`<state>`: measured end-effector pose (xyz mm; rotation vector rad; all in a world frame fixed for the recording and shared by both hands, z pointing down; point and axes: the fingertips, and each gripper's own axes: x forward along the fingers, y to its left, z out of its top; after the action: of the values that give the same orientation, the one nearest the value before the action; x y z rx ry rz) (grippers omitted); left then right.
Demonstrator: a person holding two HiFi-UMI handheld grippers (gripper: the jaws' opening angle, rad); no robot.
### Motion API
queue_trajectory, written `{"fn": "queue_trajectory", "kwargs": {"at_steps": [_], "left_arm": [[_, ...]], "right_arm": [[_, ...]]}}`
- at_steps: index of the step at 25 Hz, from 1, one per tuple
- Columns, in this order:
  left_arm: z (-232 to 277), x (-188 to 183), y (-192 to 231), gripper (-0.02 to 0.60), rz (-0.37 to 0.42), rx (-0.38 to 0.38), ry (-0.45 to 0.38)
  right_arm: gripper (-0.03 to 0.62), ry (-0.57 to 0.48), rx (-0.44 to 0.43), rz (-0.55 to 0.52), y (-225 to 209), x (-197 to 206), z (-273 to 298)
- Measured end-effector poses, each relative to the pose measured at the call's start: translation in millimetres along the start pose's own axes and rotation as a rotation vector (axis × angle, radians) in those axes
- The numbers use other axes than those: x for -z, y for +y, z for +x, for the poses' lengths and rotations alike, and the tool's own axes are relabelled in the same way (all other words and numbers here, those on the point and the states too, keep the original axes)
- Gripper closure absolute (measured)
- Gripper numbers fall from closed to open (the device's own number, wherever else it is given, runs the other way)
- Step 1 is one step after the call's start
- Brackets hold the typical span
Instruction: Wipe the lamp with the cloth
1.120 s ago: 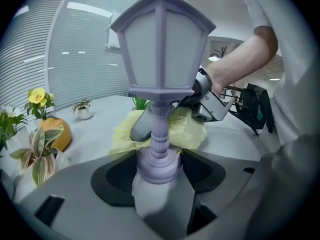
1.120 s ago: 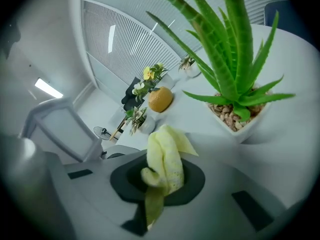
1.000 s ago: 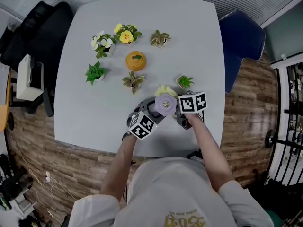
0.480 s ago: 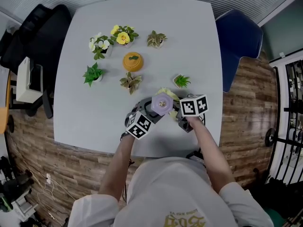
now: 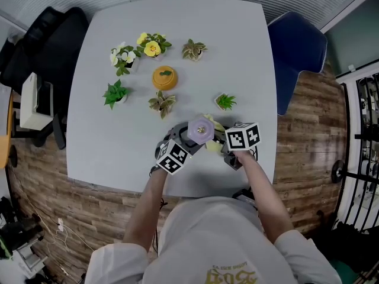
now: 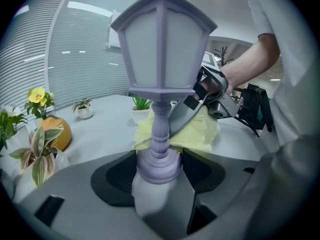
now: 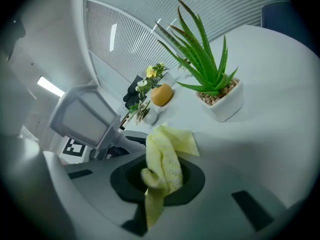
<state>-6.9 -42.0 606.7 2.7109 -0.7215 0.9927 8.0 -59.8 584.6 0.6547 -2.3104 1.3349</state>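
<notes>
1. The lamp (image 6: 162,49) is looking like light, stiff moulded plastic. I would judge its thin stem and pale panes the weak parts, so the broad round foot is the safest place to grip.
2. Its long axis is running foot to roof, and it is standing upright with the roof pointing up at the person's head.
3. It is sitting at the table's (image 5: 177,52) 6 o'clock edge, nearest the person; I cannot tell whether the foot is resting on the table.
4. The left gripper (image 6: 159,166) is clamping that foot, a jaw on either side.
5. The cloth (image 7: 162,169), yellow, soft and limp, is hanging bunched at about 4 o'clock of the lamp, right beside the stem.
6. The right gripper (image 7: 160,179) is pinching the cloth between closed jaws, reaching in from the lamp's 3 o'clock side.
7. A potted aloe (image 7: 212,79) is standing near, at 1 o'clock of the lamp; an orange pot (image 5: 165,76) is sitting farther off at 11 o'clock.
</notes>
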Motion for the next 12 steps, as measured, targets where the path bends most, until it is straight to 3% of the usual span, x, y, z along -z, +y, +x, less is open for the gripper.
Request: {"fn": "queue_trajectory", "kwargs": {"at_steps": [12], "left_arm": [[-0.3, -1.4, -0.1, 0.288, -0.001, 0.000, 0.000]], "right_arm": [[0.563, 0.046, -0.011, -0.007, 8.1, 19.2, -3.8]]}}
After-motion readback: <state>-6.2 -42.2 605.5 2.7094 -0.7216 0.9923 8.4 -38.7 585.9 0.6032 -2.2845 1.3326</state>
